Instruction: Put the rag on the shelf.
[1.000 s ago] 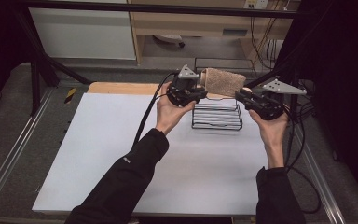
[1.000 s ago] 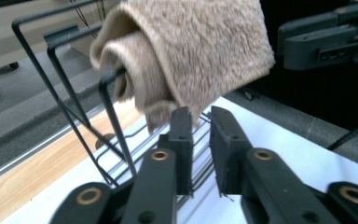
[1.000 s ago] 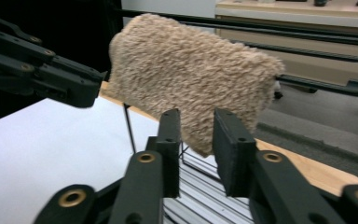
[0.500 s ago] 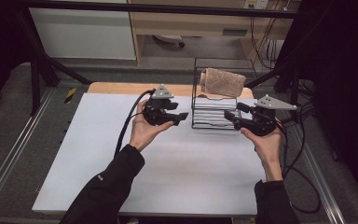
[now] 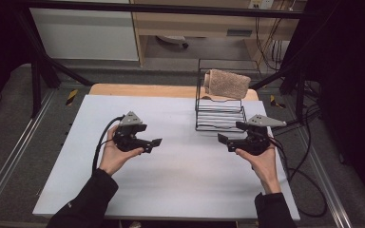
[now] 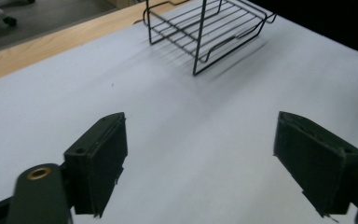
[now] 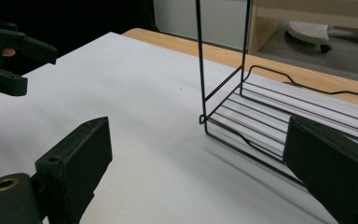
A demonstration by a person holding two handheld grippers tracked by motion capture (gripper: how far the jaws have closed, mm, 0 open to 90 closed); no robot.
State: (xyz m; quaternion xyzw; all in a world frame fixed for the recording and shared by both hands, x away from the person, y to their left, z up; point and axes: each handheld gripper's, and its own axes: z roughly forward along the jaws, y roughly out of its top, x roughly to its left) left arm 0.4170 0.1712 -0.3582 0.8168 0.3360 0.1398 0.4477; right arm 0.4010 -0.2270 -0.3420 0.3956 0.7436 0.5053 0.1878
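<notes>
High view, near to far: we hold the left gripper (image 5: 156, 142) at 9 o'clock on the white table (image 5: 171, 190), jaws apart and empty, having just been opening. We hold the right gripper (image 5: 222, 138) at 3 o'clock, jaws likewise just opened, nothing between them. The wire rack (image 5: 220, 114) stands at 1 o'clock, just beyond the right gripper, well apart from the left. The folded towel (image 5: 227, 83) rests over the rack's top rail at 12 o'clock from the right gripper, long axis running 9 to 3. We judge the right hand nearer for any next reach. Open table lies between the grippers; the right table edge runs close beside the right hand.
</notes>
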